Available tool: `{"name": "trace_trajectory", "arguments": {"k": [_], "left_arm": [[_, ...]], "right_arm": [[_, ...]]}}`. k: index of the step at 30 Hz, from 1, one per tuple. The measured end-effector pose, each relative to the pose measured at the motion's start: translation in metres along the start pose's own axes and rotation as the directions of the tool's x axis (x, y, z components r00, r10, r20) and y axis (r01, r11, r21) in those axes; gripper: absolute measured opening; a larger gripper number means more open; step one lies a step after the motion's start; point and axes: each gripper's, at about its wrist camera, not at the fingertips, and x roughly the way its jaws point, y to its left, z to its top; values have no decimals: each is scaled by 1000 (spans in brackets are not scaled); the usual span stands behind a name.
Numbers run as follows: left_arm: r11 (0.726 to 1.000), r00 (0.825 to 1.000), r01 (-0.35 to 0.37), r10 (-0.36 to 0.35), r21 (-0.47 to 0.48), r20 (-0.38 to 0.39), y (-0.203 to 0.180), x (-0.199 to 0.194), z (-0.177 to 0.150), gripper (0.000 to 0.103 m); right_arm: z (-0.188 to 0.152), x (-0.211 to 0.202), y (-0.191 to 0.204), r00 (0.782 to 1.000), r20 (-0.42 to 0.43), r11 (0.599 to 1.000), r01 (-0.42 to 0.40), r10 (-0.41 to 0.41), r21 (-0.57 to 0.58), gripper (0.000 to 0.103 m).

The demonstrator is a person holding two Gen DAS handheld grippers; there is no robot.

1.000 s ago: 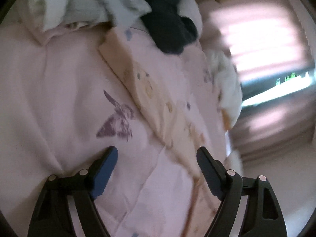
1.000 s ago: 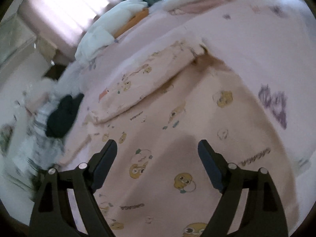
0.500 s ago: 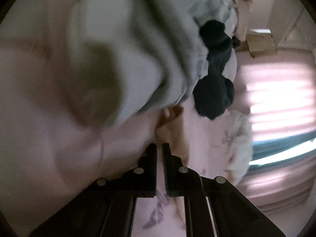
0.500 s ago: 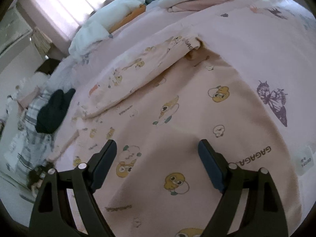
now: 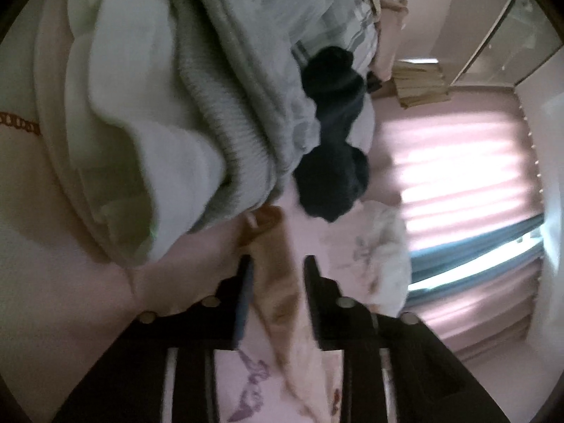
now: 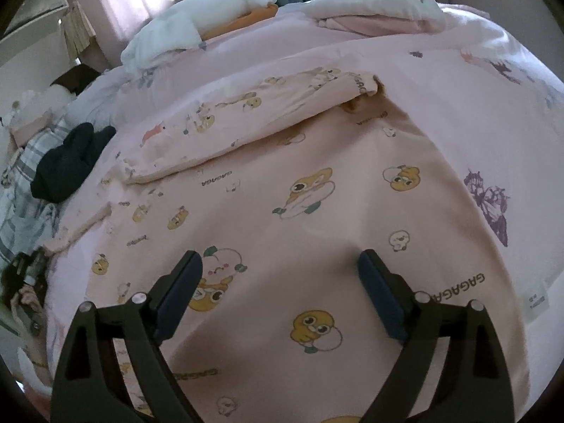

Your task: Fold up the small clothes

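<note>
A pale pink small garment (image 6: pixel 317 190) printed with cartoon ducks lies spread on the pink bedcover (image 6: pixel 458 81), one sleeve (image 6: pixel 253 120) folded across it. My right gripper (image 6: pixel 280 268) hovers over its lower part; its jaws are opening a little wider and nothing is between them. In the left wrist view a narrow strip of the same peach cloth (image 5: pixel 278 282) runs between the fingers of my left gripper (image 5: pixel 276 264). Those jaws are opening around the strip, and the pads do not visibly press on it.
A heap of grey and white clothes (image 5: pixel 158 105) rises just beyond the left gripper. A dark garment (image 5: pixel 331 162) lies beside the heap, also visible as a dark garment (image 6: pixel 67 165) at the bed's left. White pillows (image 6: pixel 197 17) and a folded stack (image 6: pixel 373 7) sit at the far edge.
The left gripper swung toward the clothes heap, shut to a narrow slit, then parted again around the peach strip. The right gripper shifted a little over the duck-print garment.
</note>
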Motion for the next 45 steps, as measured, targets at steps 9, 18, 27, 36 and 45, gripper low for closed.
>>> {"name": "trace_trajectory", "arguments": {"k": [9,18,27,36,45], "left_arm": [[954,973,-231,224,191,56,-28,17,-13,43],[939,958,-286,280,193,60,-17,14,-14,11],[807,906,-419,403,416,131,-67,18,-43,8],[802,928,-320,373,504,-3,-130,36,-90,8],[813,936,-162,305,559,-173,-189,67,-167,8]], "right_arm": [[-2,1,4,1000,-2,1000,22,-22,-19,92],[-5,4,10,999,-2,998,45,-45,-47,97],[-3,-10,7,1000,-15,1000,-24,24,0,95],[2,-50,-7,999,21,998,-46,47,-29,95],[-8,-51,-54,999,-3,998,-54,54,-39,90]]}}
